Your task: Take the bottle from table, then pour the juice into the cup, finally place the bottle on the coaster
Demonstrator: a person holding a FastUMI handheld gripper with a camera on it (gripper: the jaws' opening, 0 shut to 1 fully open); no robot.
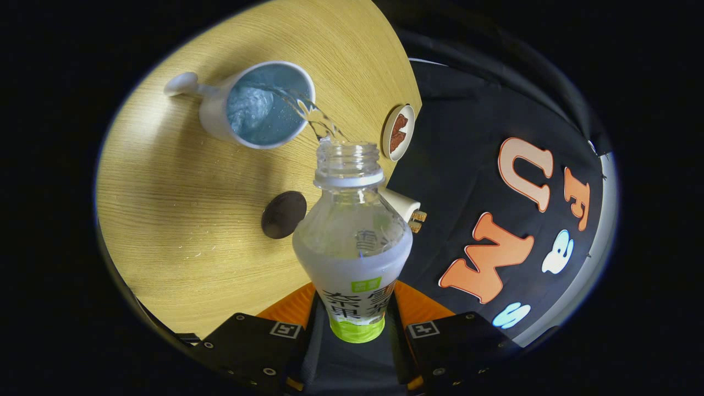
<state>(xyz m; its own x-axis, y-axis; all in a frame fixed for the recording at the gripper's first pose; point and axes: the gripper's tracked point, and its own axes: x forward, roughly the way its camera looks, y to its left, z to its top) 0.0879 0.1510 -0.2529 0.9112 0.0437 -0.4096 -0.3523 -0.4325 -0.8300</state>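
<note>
Gripper view looks along the two fingers at a bottle (353, 242) clamped between them: the gripper (355, 324) is closed to the width of the bottle's lower body, one finger pressing on each side of the labelled part. That bottle is clear plastic with a white and green label and its neck is uncapped; it is tipped over, with the mouth pointing away from the fingers and toward the cup (258, 105). A thin stream of clear liquid (313, 113) leaves the mouth and arcs over the cup's near rim into its bowl, where liquid already lies and is churned up where the stream lands. This cup is white outside and blue inside, with a handle on the side facing away from the bottle; it stands on the light wooden table (181, 220), beyond the fingers. A dark round cap (283, 214) lies flat on the table just beside the bottle's shoulder, between the fingers and the cup. Farther off, near the table's edge on the other side of the bottle's neck, sits a round coaster (397, 132) with a pale rim and a brown middle, apart from both cup and bottle. A small white object (404, 208) shows behind the bottle's shoulder at the table's edge; what it is cannot be told.
</note>
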